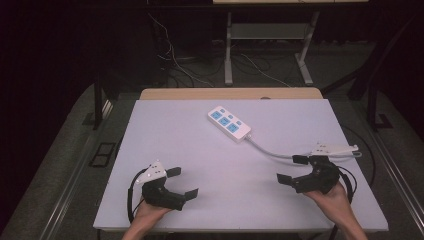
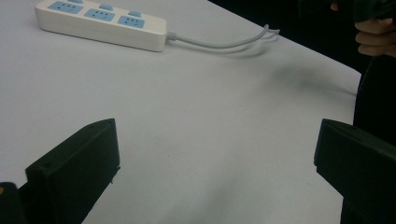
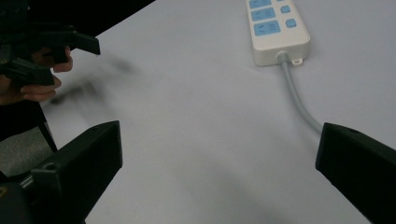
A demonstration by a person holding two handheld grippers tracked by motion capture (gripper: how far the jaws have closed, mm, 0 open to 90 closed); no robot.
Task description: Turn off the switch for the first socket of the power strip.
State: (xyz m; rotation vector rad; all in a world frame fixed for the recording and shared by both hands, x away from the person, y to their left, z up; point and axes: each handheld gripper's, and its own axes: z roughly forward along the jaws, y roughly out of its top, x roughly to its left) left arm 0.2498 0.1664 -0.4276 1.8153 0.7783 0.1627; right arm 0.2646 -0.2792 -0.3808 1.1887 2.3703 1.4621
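From the high view, the white power strip (image 1: 229,123) lies on the far middle of the table (image 1: 175,145), its long axis running from far left to near right. Its grey cable (image 1: 270,151) leaves the near-right end and curves toward the right edge, ending at a white plug (image 1: 335,149) just beyond the right claw (image 1: 293,169). That claw is open and empty, near the right edge. The left claw (image 1: 183,182), also open and empty, sits near the front left, well apart from the strip. The right claw is nearer to the cable and plug.

In the left gripper view, the jaws stand wide apart over bare table; the strip (image 2: 100,23) lies far ahead to the left, cable (image 2: 224,43) trailing right.

In the right gripper view, the jaws are likewise spread, the strip (image 3: 275,28) far ahead and the cable (image 3: 296,100) running down toward the right jaw. The left claw (image 3: 49,51) shows at far left.
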